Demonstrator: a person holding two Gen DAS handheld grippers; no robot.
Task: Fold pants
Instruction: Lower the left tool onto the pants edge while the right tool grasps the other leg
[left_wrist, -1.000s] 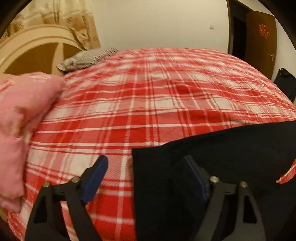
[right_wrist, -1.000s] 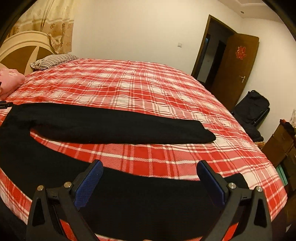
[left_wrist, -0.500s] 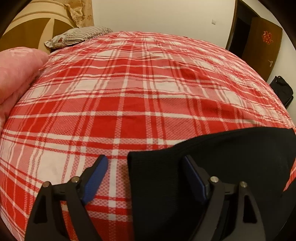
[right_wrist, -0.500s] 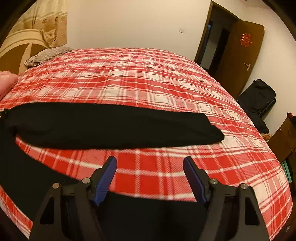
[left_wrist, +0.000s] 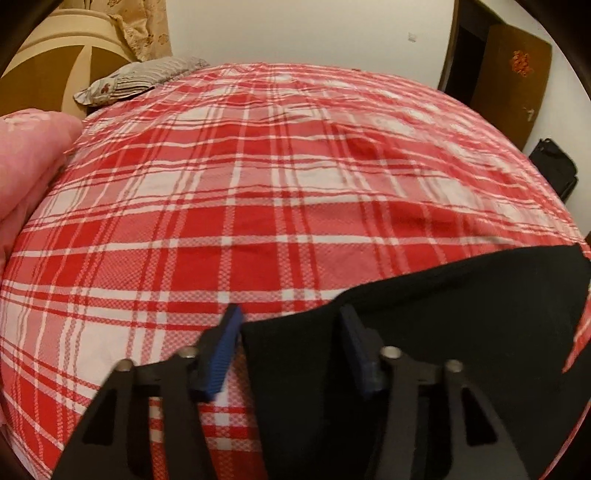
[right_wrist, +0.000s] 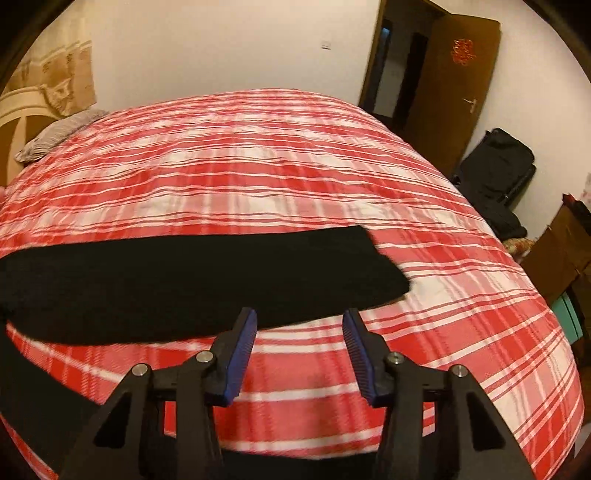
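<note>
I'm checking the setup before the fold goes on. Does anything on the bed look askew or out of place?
Nothing spilled or damaged. The black pants are not yet folded: one leg lies flat across the plaid bedsheet, the other runs apart along the near edge. A pink blanket is bunched at the left.

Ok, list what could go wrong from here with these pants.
1. The left gripper straddles only the corner of the black pants; closing could grab too little cloth, or the plaid sheet too.
2. The right gripper is open near the far leg, well short of its cuff, so lifting there may fold it unevenly.
</note>
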